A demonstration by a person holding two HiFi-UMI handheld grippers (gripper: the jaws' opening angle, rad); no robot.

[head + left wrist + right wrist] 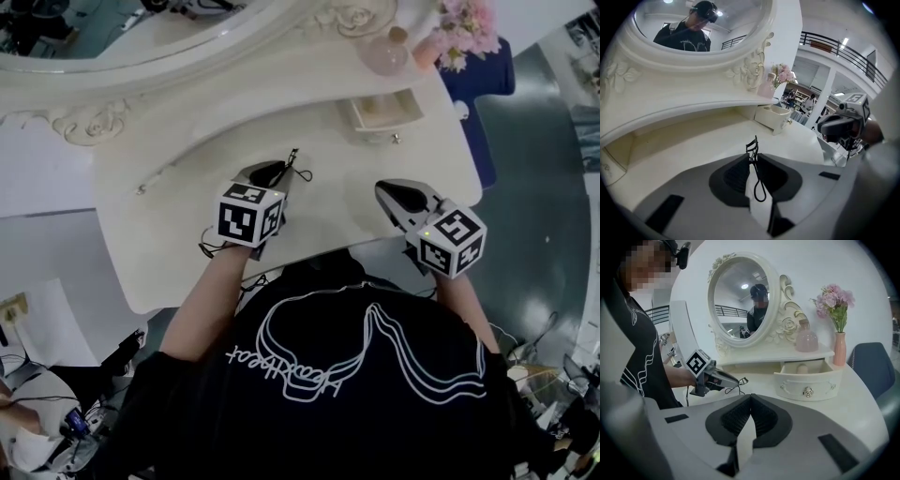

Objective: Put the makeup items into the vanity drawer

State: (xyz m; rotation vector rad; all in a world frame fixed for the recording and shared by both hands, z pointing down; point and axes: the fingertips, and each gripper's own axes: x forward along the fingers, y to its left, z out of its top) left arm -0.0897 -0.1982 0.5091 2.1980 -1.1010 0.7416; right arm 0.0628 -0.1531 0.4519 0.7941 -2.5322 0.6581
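A black eyelash curler [753,161] is pinched between the jaws of my left gripper [751,157]. Its curved head sticks out past the fingertips over the white vanity top [187,206]. In the head view the curler [293,161] pokes forward from the left gripper [281,173]. The small vanity drawer [384,111] stands pulled open at the right of the tabletop, with a beige item [802,368] lying inside. My right gripper [386,192] hovers near the table's front edge, shut with nothing between its pads, and faces the drawer [808,380].
An oval mirror [740,301] in a carved white frame rises behind the tabletop. A pink bottle [384,54] and a vase of pink flowers [464,33] stand on the shelf above the drawer. A blue chair [487,84] is at the table's right.
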